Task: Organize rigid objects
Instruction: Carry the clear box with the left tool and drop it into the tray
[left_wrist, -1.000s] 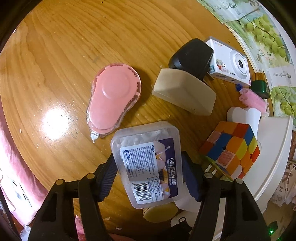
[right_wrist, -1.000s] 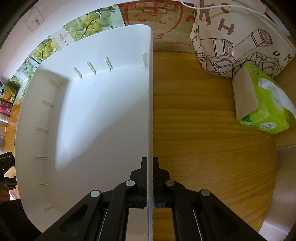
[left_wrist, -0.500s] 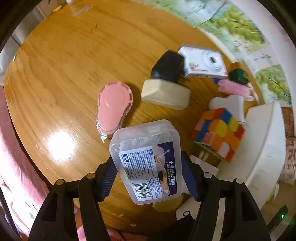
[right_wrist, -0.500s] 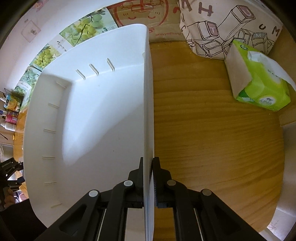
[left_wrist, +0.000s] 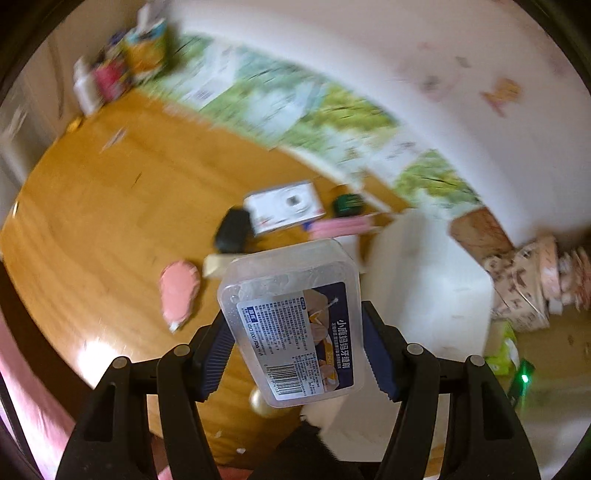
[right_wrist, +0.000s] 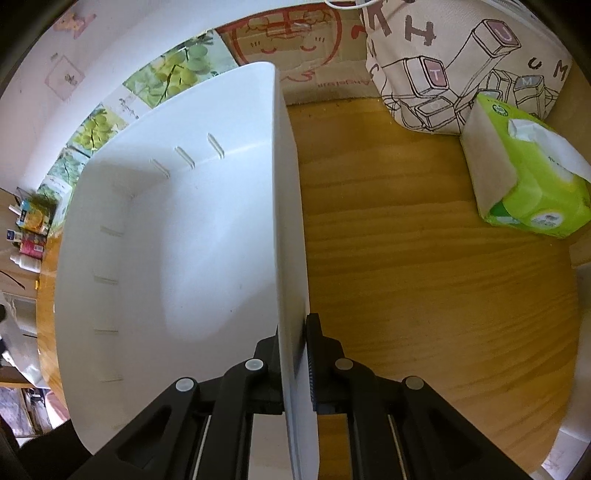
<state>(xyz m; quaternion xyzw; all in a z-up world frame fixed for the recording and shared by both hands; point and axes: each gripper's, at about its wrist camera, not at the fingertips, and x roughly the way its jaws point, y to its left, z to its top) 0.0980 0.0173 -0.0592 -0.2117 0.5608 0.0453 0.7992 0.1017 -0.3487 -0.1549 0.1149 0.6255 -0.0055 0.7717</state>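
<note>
My left gripper (left_wrist: 295, 332) is shut on a clear plastic box (left_wrist: 291, 317) with a blue and white label, held well above the wooden table (left_wrist: 92, 221). Below it lie a pink correction tape (left_wrist: 179, 291), a beige case (left_wrist: 214, 264), a black adapter (left_wrist: 232, 230), a white camera (left_wrist: 284, 206) and a pink item (left_wrist: 340, 225). The white bin (left_wrist: 424, 288) stands to the right of them. In the right wrist view my right gripper (right_wrist: 295, 339) is shut on the near end of the white bin's (right_wrist: 177, 258) right wall; nothing lies inside the bin.
A green tissue pack (right_wrist: 528, 184) and a printed tote bag (right_wrist: 461, 62) sit on the table right of the bin. A cardboard box (right_wrist: 295, 48) stands behind it. Grape-print sheets (left_wrist: 332, 122) line the wall. A small green object (left_wrist: 347, 203) lies by the camera.
My left gripper has risen with the clear box and swung toward the wall and bin; the table objects now look smaller and blurred. The right gripper keeps its hold on the bin wall.
</note>
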